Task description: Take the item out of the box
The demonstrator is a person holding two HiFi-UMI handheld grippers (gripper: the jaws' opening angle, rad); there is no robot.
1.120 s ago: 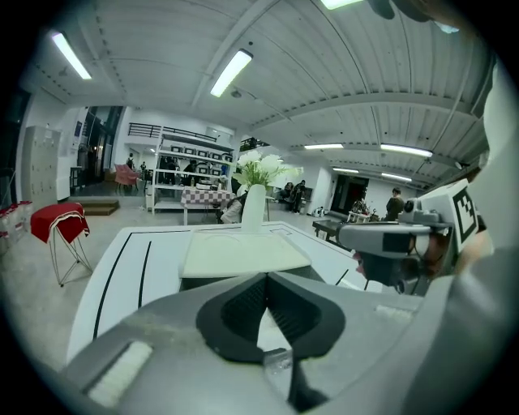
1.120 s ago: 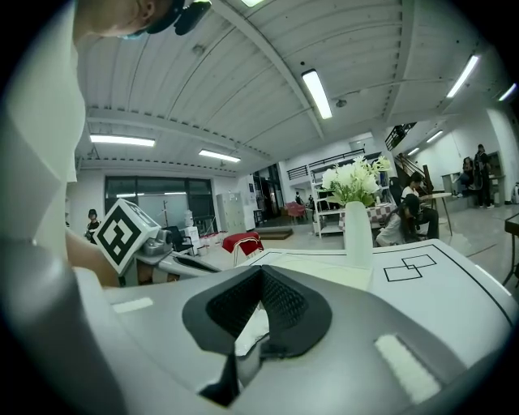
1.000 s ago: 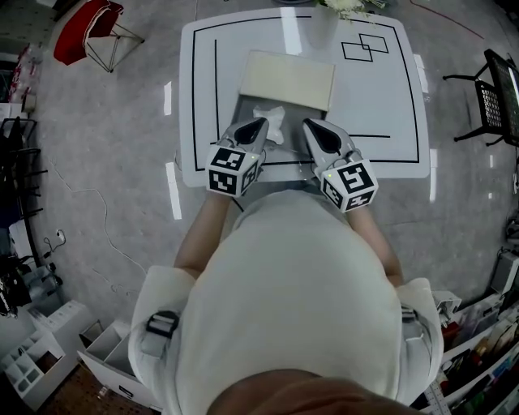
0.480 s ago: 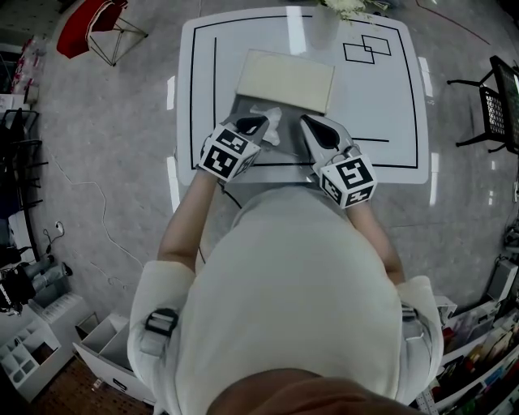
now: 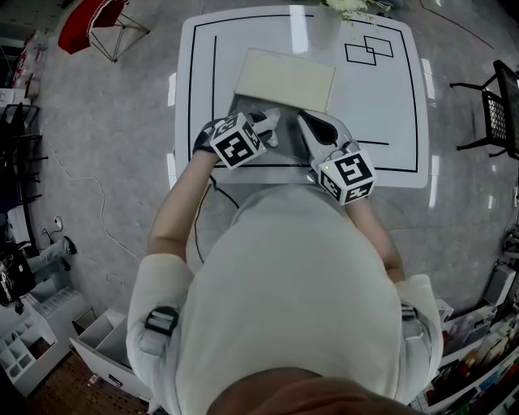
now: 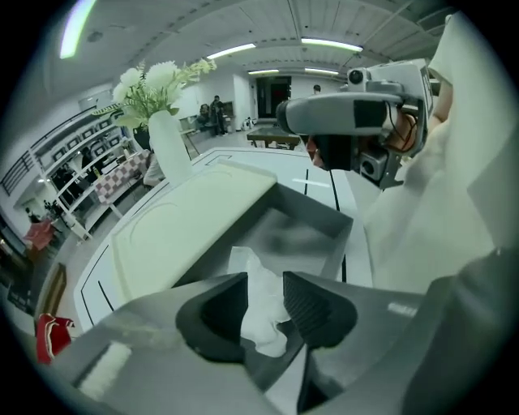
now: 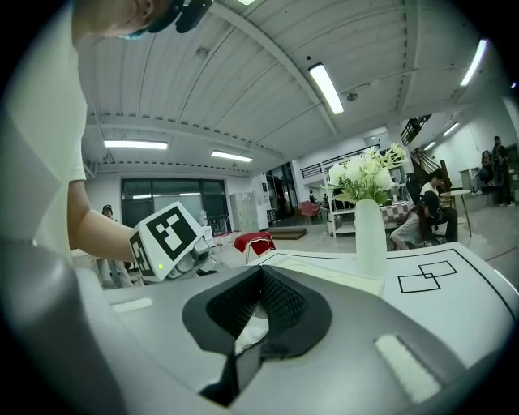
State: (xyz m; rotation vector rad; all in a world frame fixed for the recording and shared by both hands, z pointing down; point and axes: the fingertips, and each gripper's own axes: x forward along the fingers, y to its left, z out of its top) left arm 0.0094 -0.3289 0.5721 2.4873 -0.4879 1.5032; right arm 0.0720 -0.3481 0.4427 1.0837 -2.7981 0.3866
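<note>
An open grey box point(image 5: 285, 121) lies on the white table, its cream lid point(image 5: 285, 79) folded back behind it. A crumpled white tissue point(image 5: 271, 123) sticks up from the box's left part. My left gripper point(image 5: 261, 128) reaches in from the left; its jaws are opening, and the tissue point(image 6: 247, 267) stands in the gap between the two pads. My right gripper point(image 5: 308, 124) hangs at the box's right side with its jaws shut tip to tip point(image 7: 258, 280); below them I glimpse the tissue point(image 7: 247, 332). Whether it touches the box is hidden.
A white vase of flowers point(image 6: 170, 146) stands at the table's far edge behind the lid. Black lines and two overlapping squares point(image 5: 366, 49) mark the tabletop. A red chair point(image 5: 97, 20) and a black chair point(image 5: 495, 97) stand on the floor beside the table.
My left gripper has swung forward and turned inward over the box, reaching the tissue. The right gripper has barely shifted.
</note>
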